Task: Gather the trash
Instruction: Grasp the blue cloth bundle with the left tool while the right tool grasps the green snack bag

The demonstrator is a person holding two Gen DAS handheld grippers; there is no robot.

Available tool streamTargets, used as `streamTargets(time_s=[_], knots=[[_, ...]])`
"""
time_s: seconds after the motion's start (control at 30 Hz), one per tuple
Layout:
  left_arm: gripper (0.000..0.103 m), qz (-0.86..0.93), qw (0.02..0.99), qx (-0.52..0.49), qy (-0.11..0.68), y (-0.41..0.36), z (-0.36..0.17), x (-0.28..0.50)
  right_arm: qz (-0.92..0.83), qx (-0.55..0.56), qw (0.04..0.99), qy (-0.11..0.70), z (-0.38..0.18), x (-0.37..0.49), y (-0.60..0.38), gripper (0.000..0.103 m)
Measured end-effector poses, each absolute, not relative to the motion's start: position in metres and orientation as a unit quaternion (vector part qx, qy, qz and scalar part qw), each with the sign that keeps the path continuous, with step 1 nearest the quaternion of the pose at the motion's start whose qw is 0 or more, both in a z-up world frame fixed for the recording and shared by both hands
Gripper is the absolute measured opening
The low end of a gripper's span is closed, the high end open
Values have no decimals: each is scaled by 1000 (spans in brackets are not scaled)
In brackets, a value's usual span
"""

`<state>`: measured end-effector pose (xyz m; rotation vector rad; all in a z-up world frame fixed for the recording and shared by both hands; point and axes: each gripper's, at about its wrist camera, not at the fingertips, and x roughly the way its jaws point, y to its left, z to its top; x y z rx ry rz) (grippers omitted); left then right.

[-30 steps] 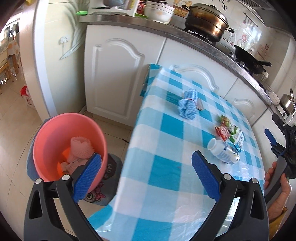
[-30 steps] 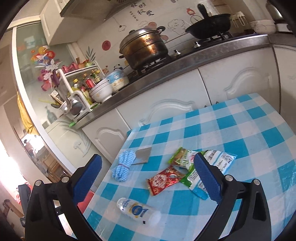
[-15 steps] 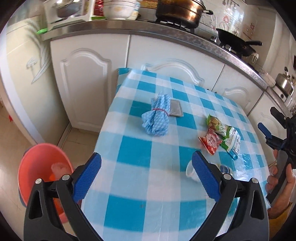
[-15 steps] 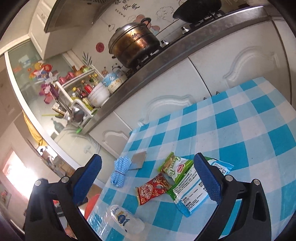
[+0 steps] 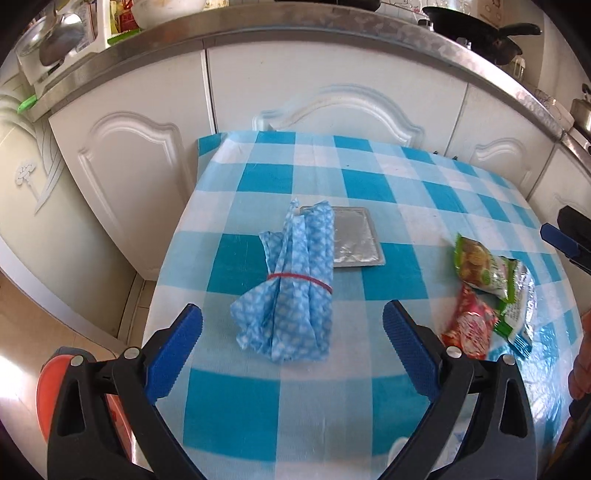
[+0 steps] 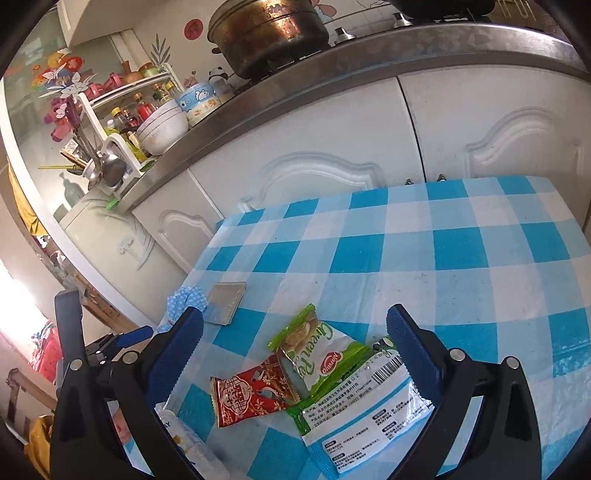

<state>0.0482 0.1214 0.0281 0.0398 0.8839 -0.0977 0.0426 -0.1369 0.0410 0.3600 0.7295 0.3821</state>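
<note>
On the blue checked tablecloth point(image 5: 369, 184) lies a rolled blue-and-white cloth point(image 5: 293, 284) bound by a red rubber band, beside a flat silver foil packet point(image 5: 354, 238). My left gripper point(image 5: 291, 328) is open, its fingers either side of the cloth's near end, slightly above it. To the right lie a green snack wrapper point(image 5: 480, 264), a red wrapper point(image 5: 469, 328) and a white-and-green wrapper point(image 6: 369, 402). My right gripper point(image 6: 295, 343) is open just above these wrappers point(image 6: 314, 354). A white bottle point(image 6: 188, 439) lies at the table's near left edge.
An orange-pink bin point(image 5: 48, 391) stands on the floor left of the table. White kitchen cabinets point(image 5: 332, 88) and a steel counter point(image 6: 369, 74) with a pot point(image 6: 269, 33), bowls and a rack run behind the table. A hand point(image 5: 581, 369) shows at the right edge.
My left gripper swung from over the bin to over the table and closed in on the rolled cloth. My right gripper came lower and nearer the wrappers.
</note>
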Motion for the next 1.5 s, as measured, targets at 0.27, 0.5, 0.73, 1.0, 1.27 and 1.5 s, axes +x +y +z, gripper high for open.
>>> streamTargets(time_s=[0.27, 0.5, 0.73, 1.0, 1.27, 1.5], knots=[[98, -41, 902, 35, 427, 120, 15, 63, 190, 141, 895, 378, 22, 55, -123, 97], [74, -43, 901, 30, 431, 120, 4, 67, 188, 93, 893, 397, 10, 60, -107, 95], [51, -46, 904, 27, 423, 122, 1, 65, 178, 59, 889, 418, -2, 64, -99, 63], [36, -55, 908, 8, 416, 125, 1, 58, 175, 41, 889, 422, -8, 64, -97, 64], [32, -61, 910, -7, 410, 127, 5, 51, 169, 46, 890, 421, -10, 63, -103, 47], [29, -64, 913, -24, 403, 133, 11, 44, 178, 55, 890, 415, -8, 59, -105, 37]])
